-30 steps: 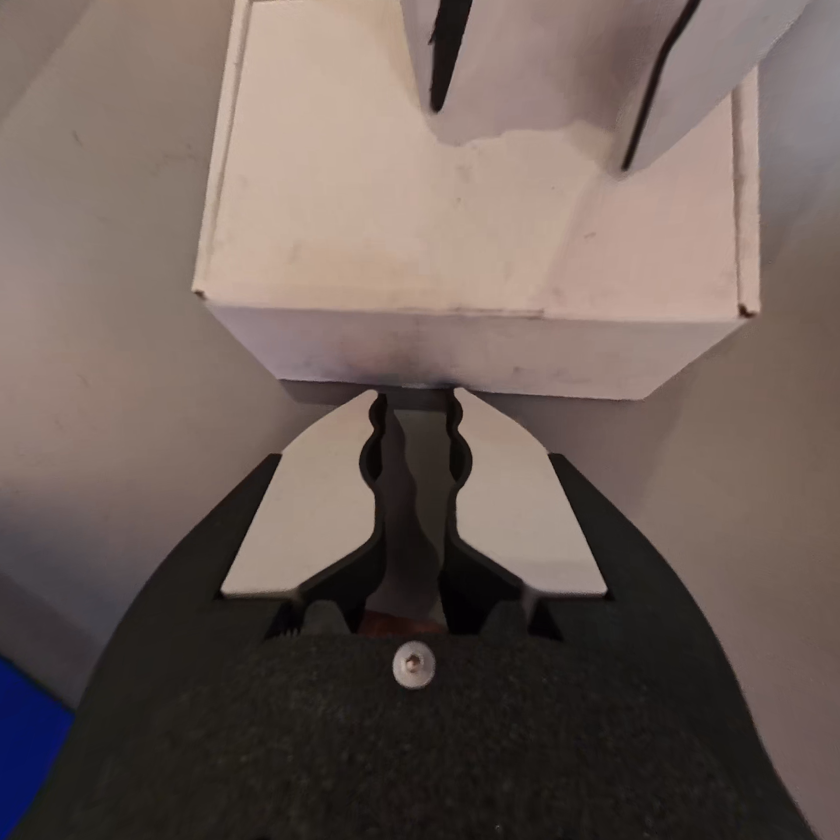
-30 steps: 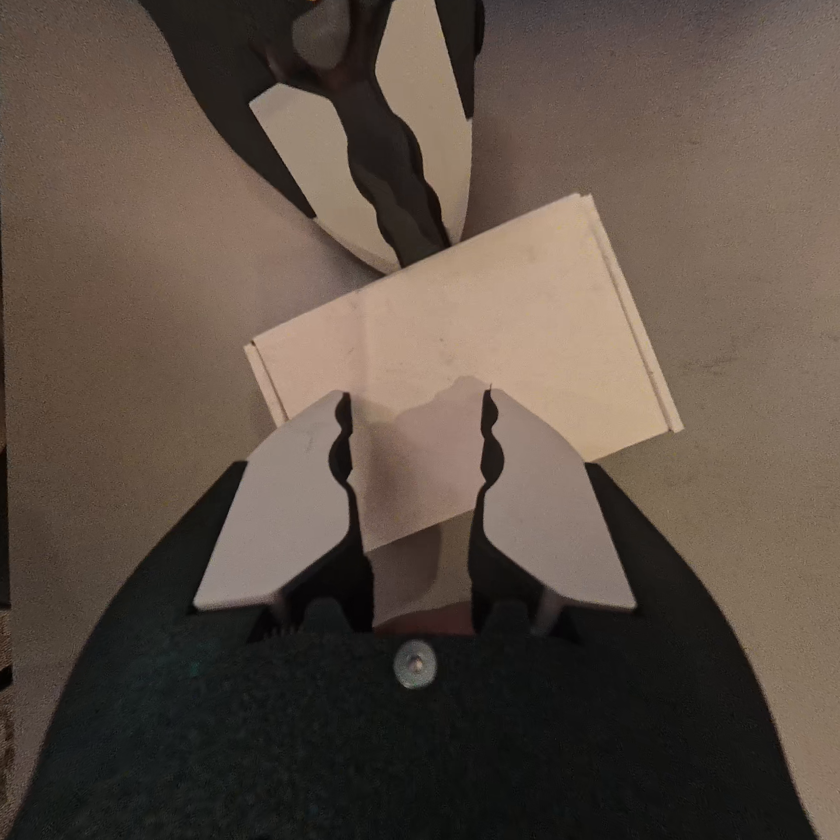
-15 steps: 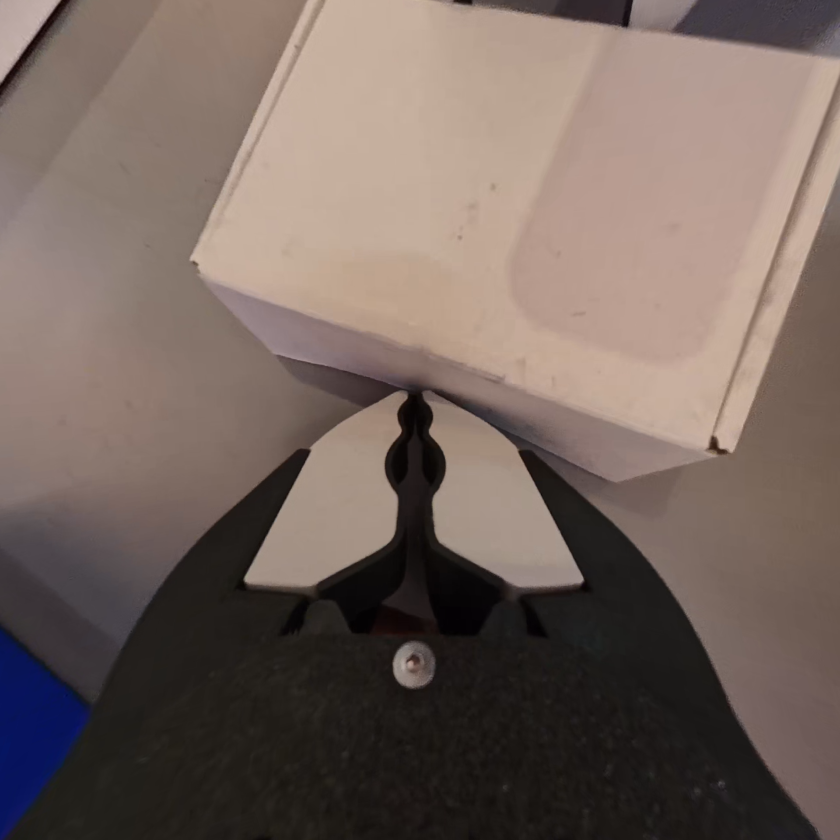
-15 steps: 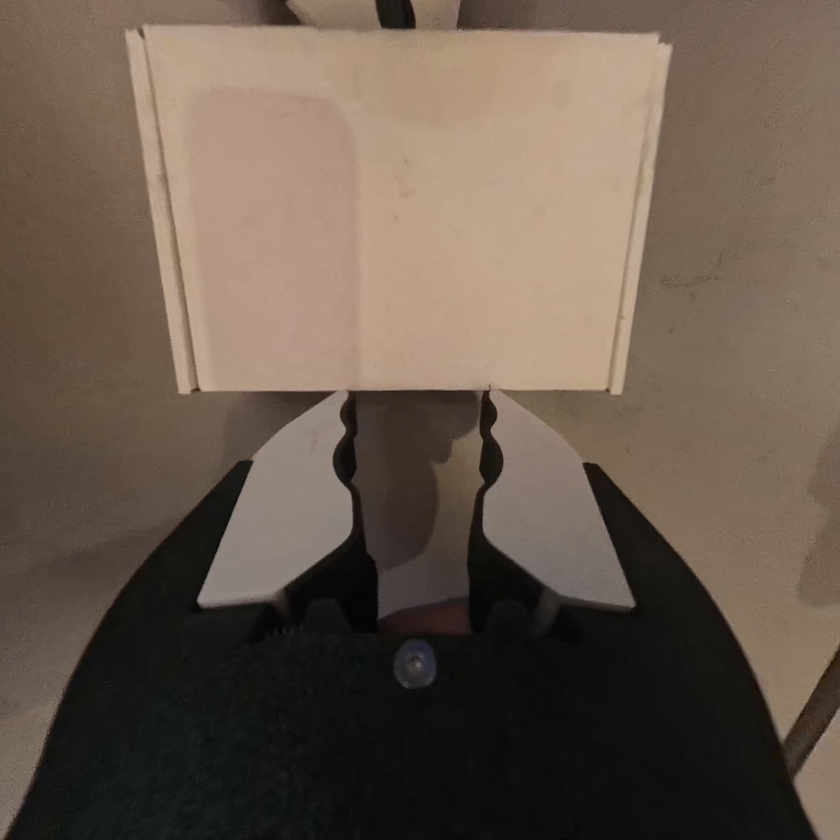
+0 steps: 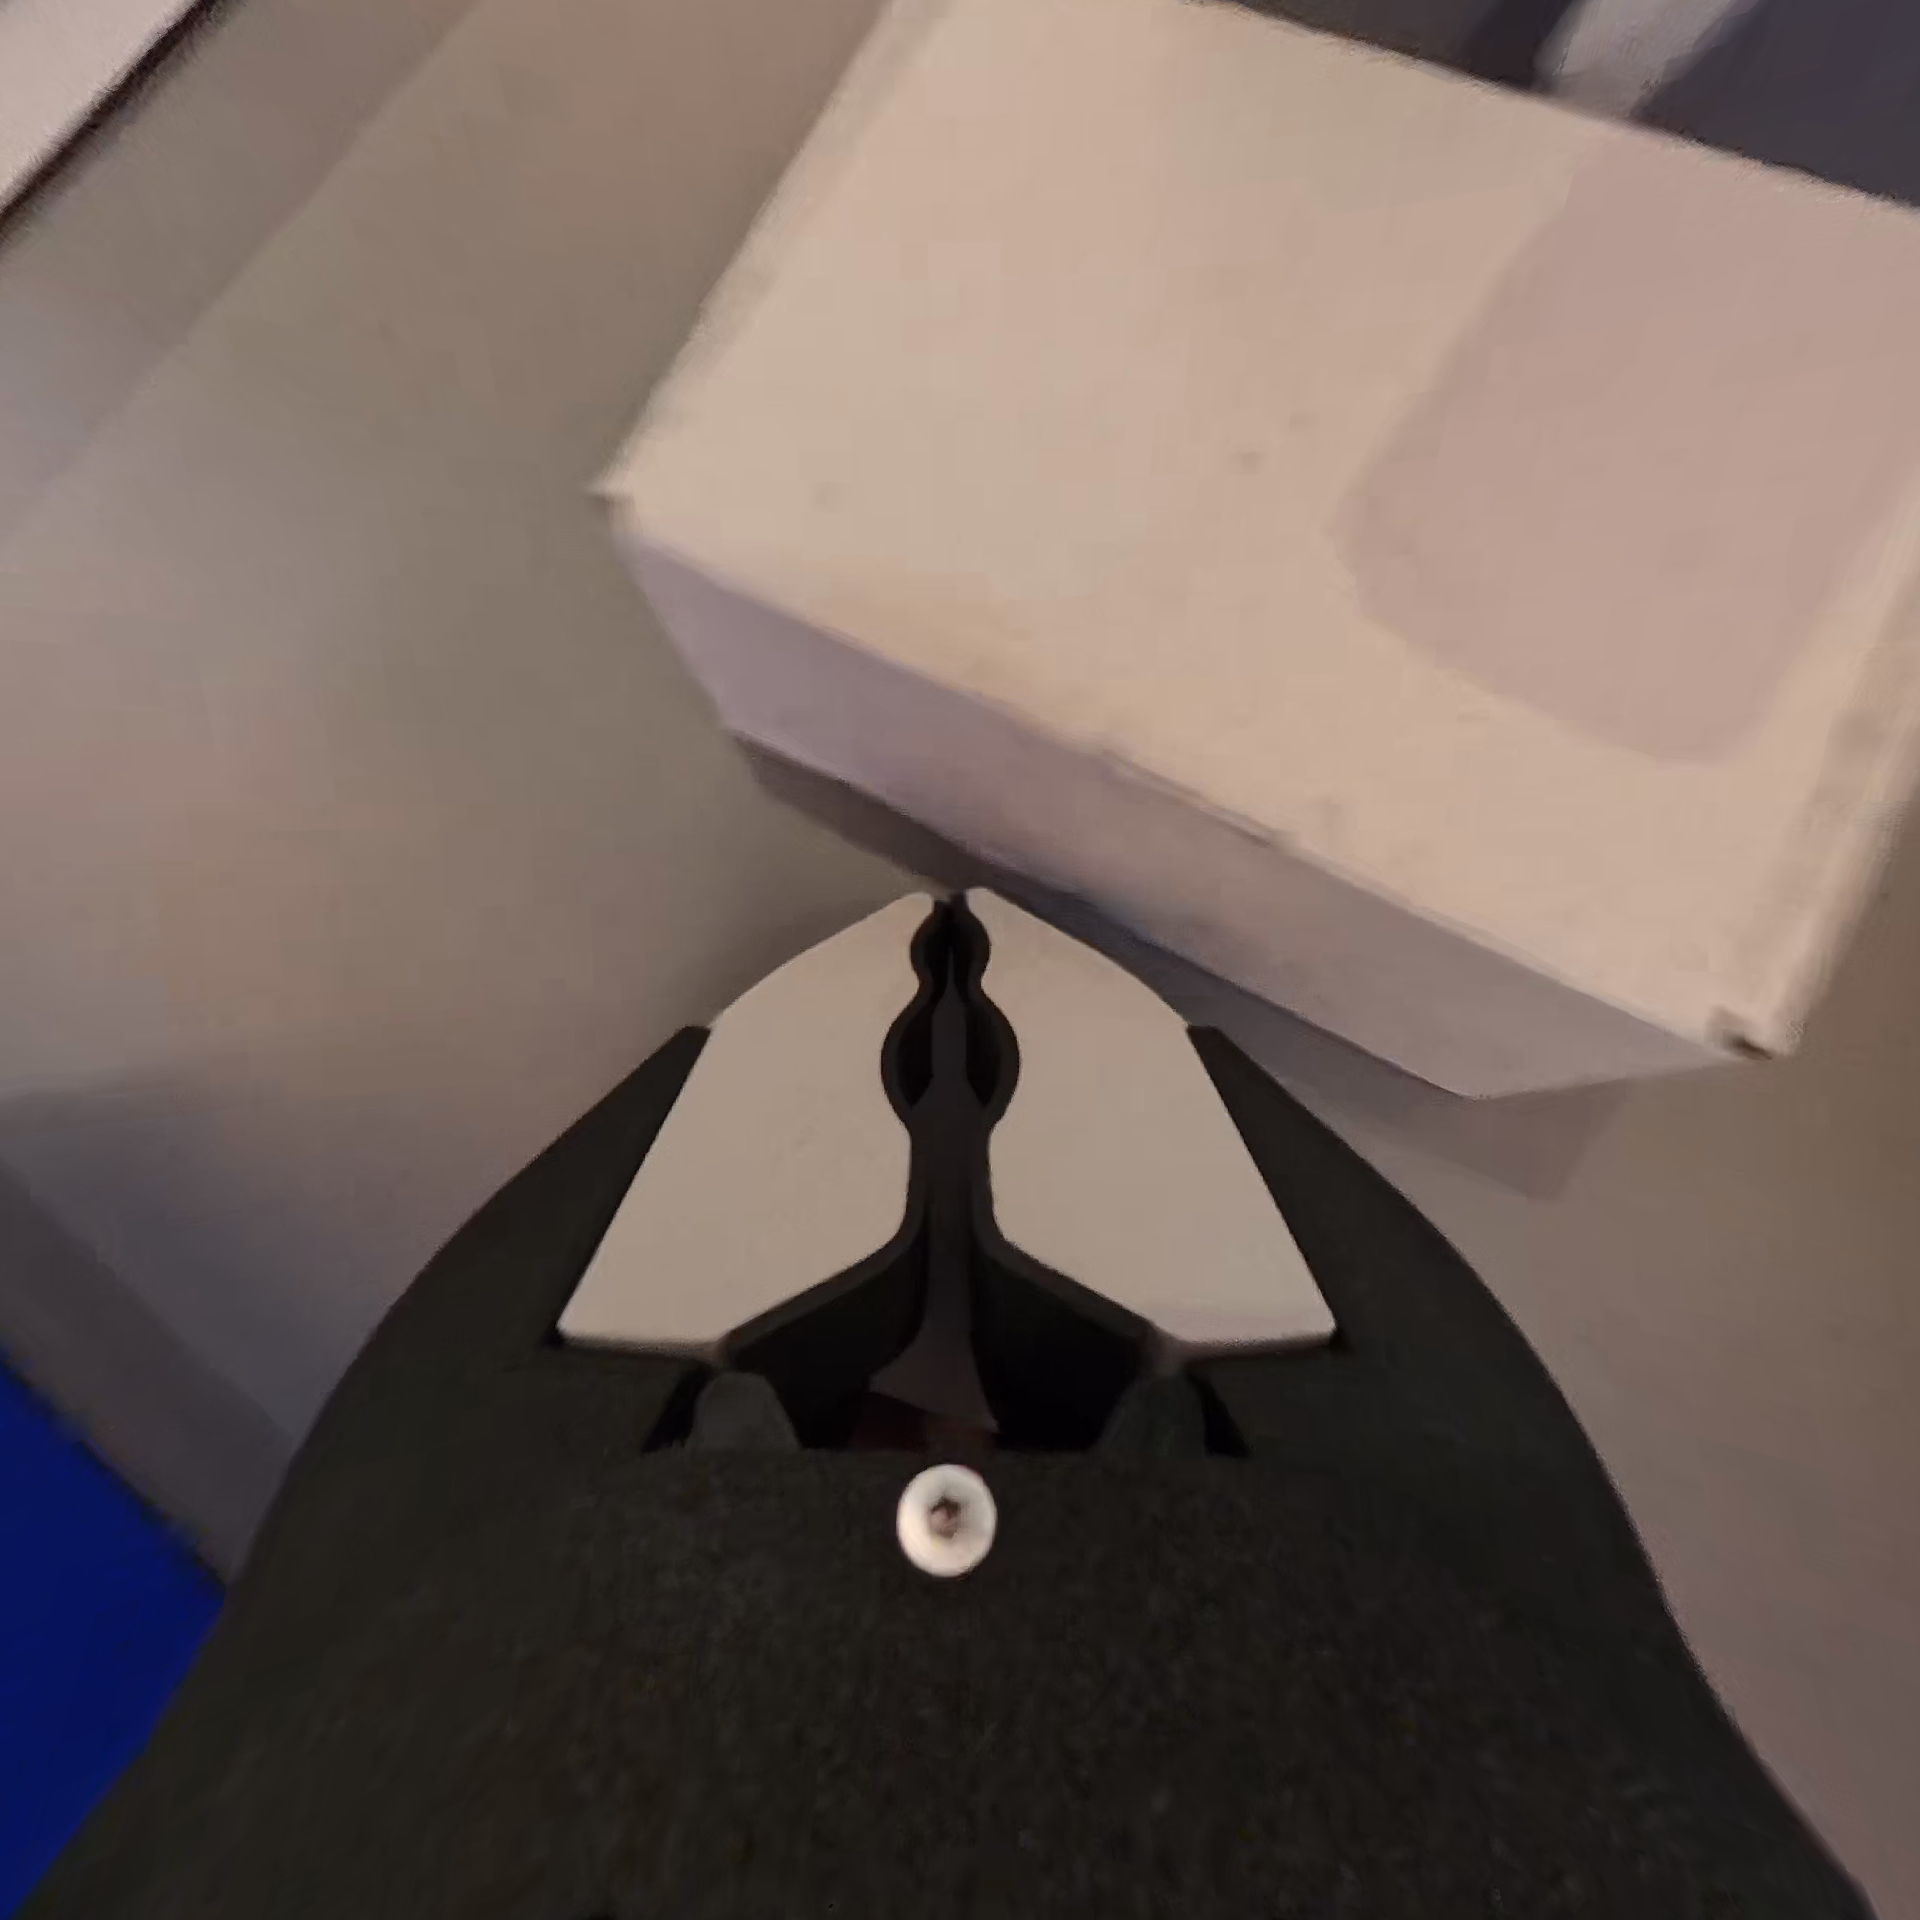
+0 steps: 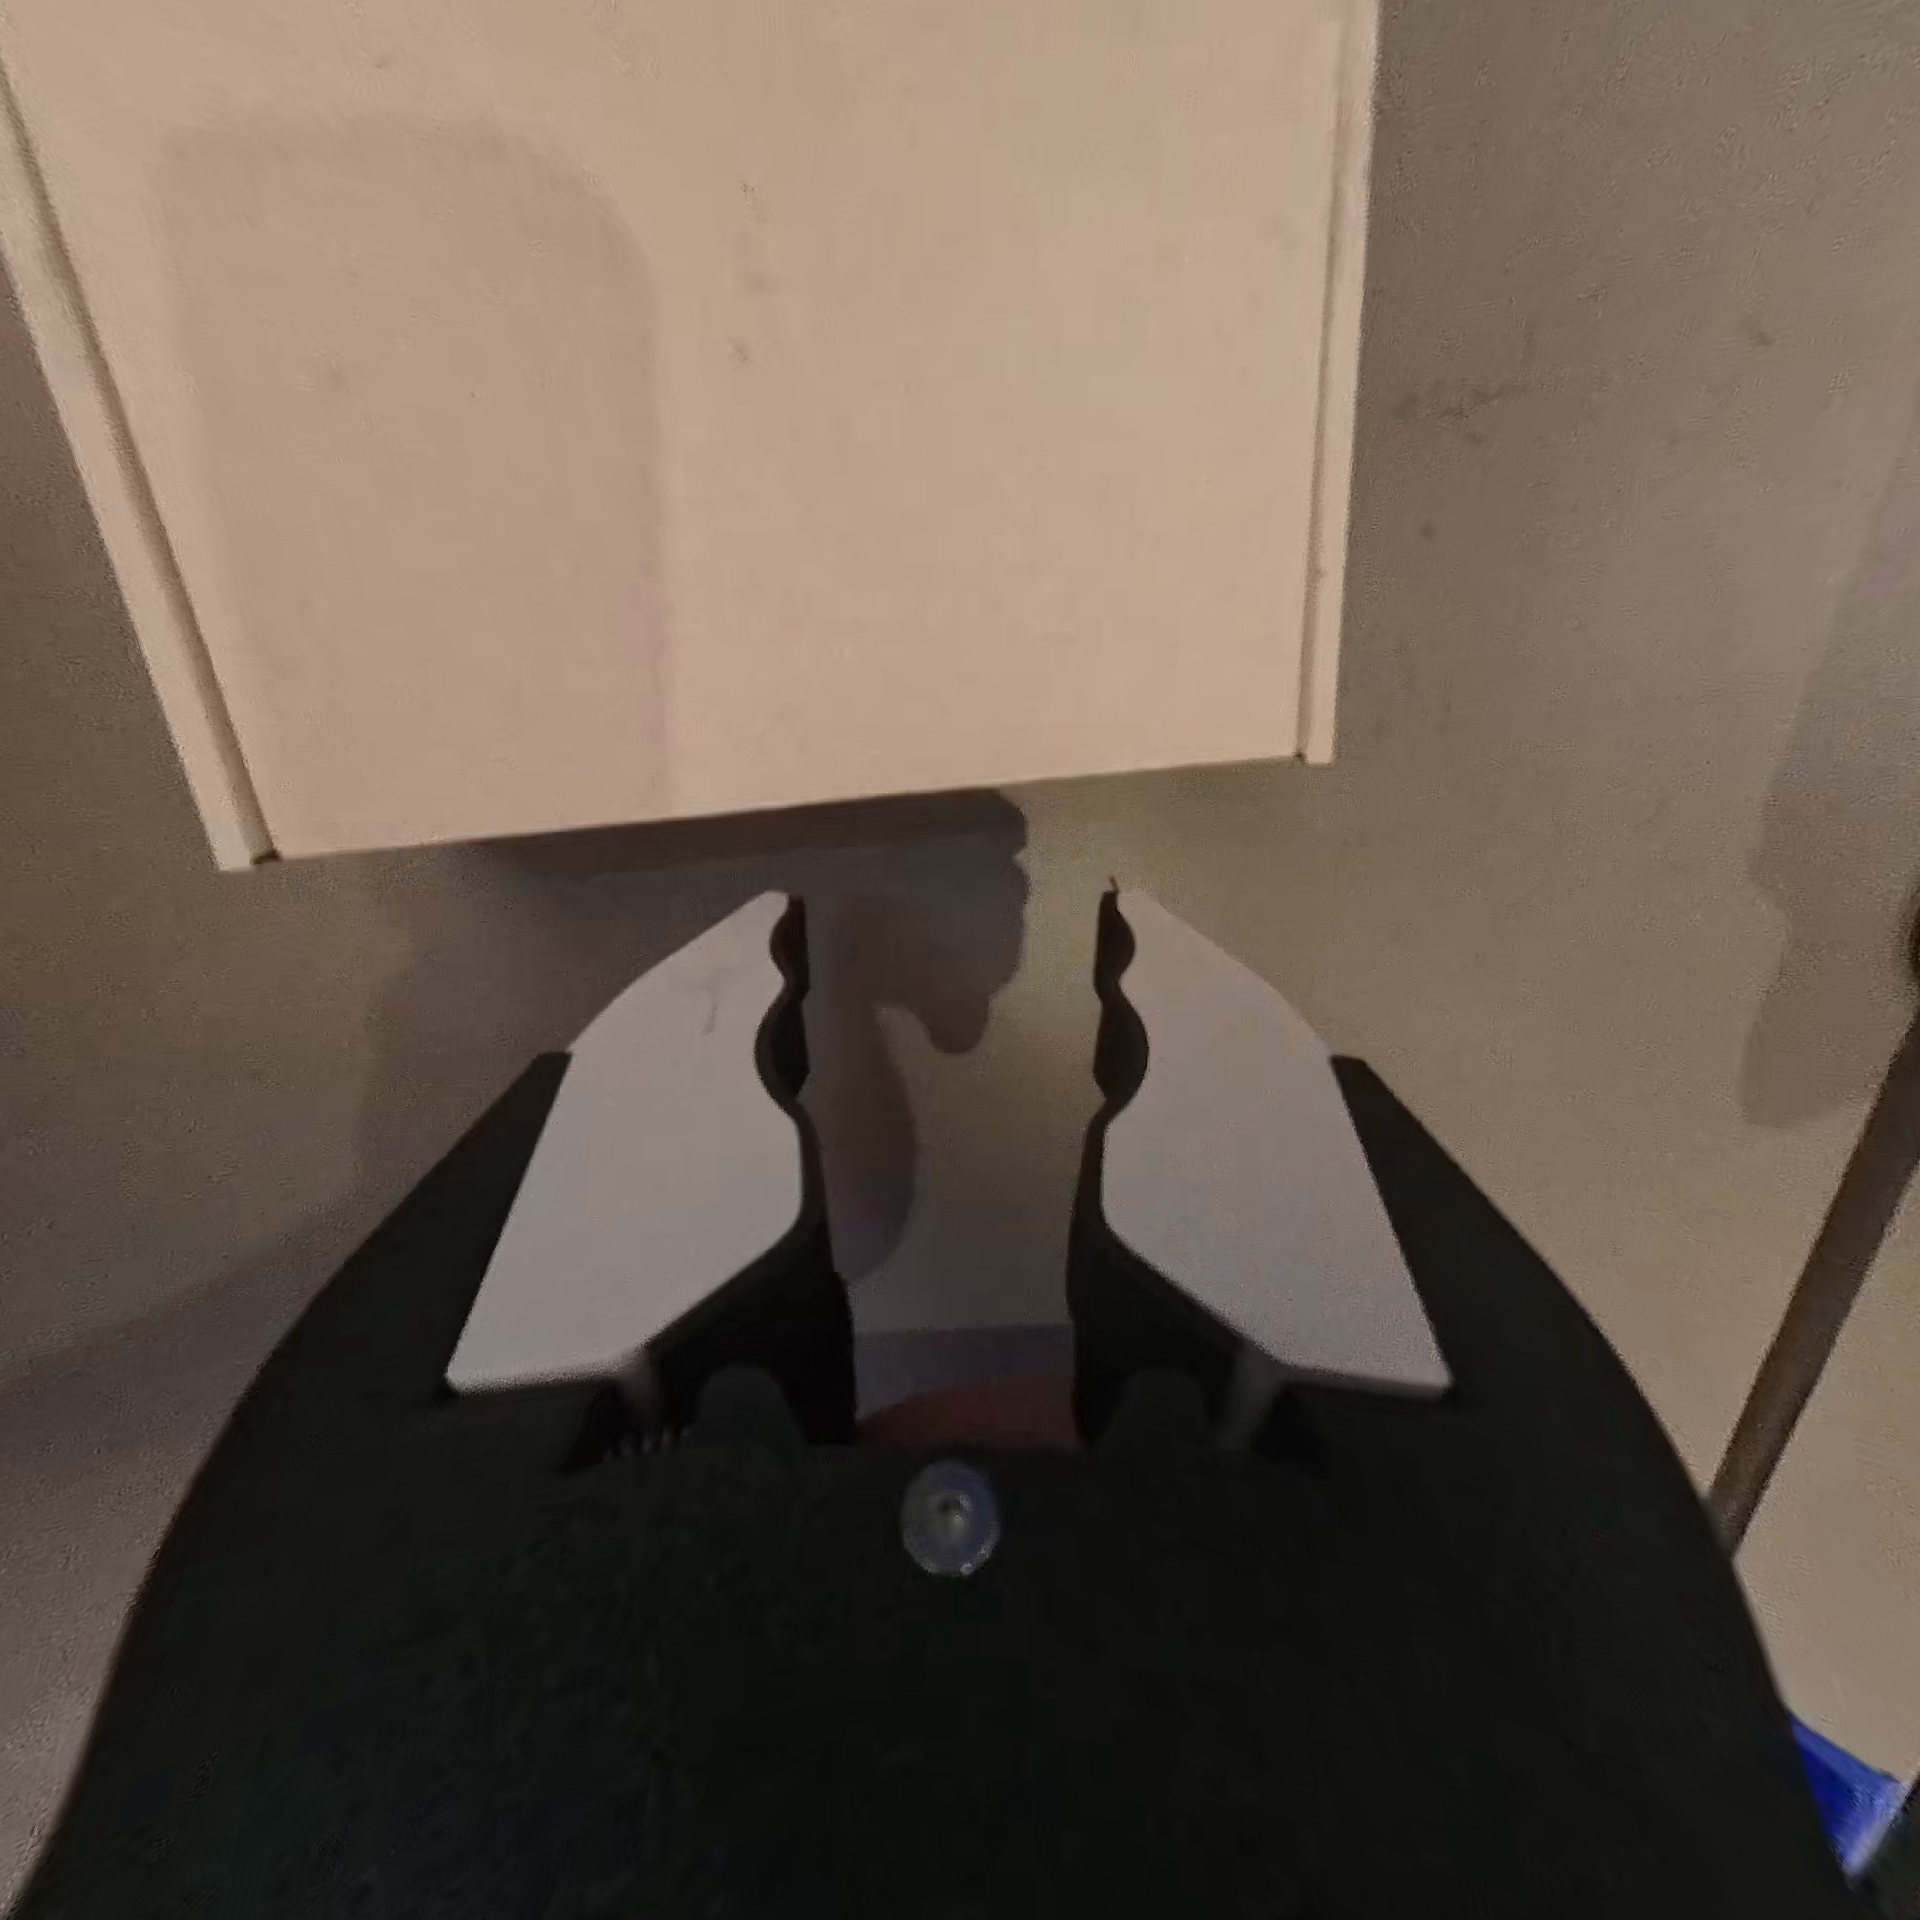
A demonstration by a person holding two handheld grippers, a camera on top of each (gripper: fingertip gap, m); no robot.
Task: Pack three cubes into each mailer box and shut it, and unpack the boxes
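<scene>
Here the closed mailer box (image 5: pixel 1195 499) lies on the table (image 5: pixel 312 727). The left gripper (image 5: pixel 951 914), pressed together and empty, should push its front wall gently; the right gripper (image 6: pixel 951 909) waits parted and empty.

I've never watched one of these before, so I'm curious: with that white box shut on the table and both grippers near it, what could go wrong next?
1. The left hand-held gripper is shut, its tip at the lower front edge of the mailer box; a push might slide or turn the box rather than open it.
2. The right hand-held gripper is open and apart from the box; nothing steadies the box.
</scene>
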